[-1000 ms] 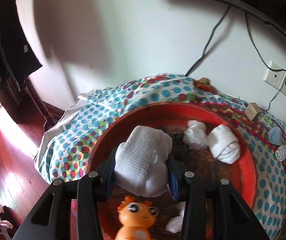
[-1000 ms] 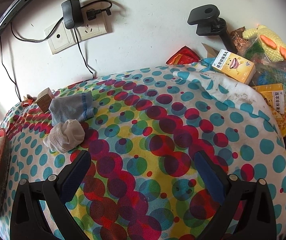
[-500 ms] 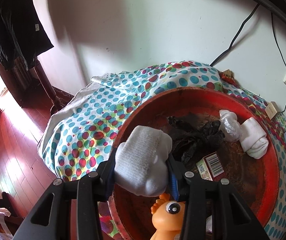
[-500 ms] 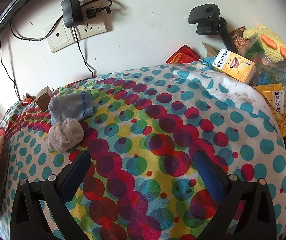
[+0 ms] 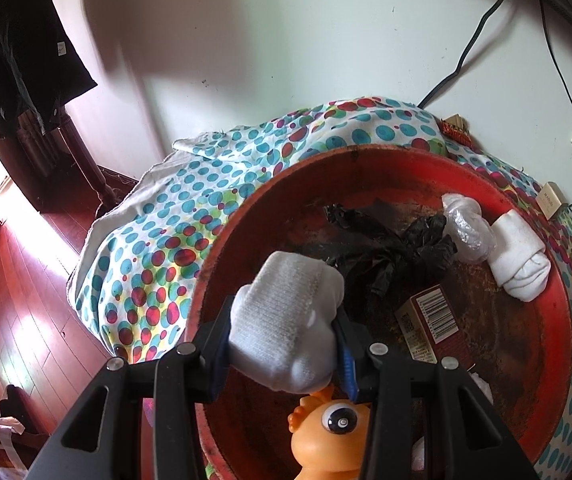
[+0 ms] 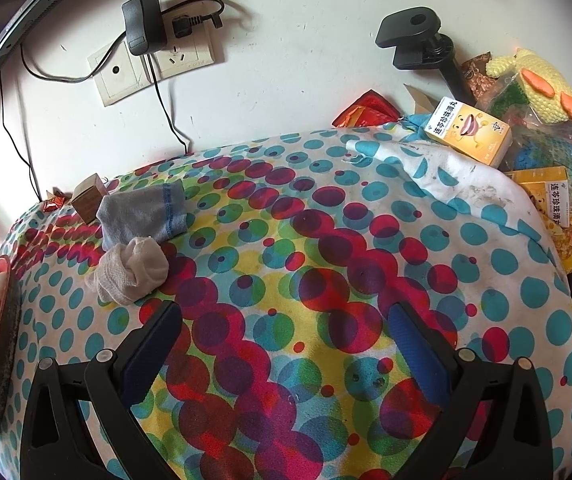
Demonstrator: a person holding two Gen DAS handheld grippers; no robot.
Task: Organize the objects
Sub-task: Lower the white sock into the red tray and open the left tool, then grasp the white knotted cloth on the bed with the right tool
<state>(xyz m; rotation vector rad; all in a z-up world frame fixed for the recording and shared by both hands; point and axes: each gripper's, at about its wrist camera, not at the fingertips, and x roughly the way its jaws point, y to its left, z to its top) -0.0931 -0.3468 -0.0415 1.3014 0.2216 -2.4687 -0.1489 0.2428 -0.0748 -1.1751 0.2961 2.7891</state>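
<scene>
My left gripper (image 5: 284, 336) is shut on a rolled white sock (image 5: 286, 320) and holds it above the near left part of a round red tray (image 5: 246, 216). In the tray lie another white sock roll (image 5: 520, 262), a clear plastic wad (image 5: 468, 226), a crumpled black bag (image 5: 390, 252), a dark red box (image 5: 430, 320) and an orange toy (image 5: 330, 436). My right gripper (image 6: 284, 340) is open and empty above the dotted cloth. A beige sock roll (image 6: 130, 270) and a grey-blue sock (image 6: 144, 216) lie ahead of it to the left.
The tray's edge (image 6: 2, 360) shows at the far left of the right wrist view. A small wooden block (image 6: 88, 196) sits by the wall. Yellow boxes (image 6: 468, 130), a knitted yellow toy (image 6: 542, 80) and a black clamp (image 6: 422, 40) crowd the right end. Wooden floor (image 5: 14, 312) lies left of the table.
My left gripper with the white sock has shifted left and nearer over the tray, so the tray's contents now sit further right. The right gripper has barely moved.
</scene>
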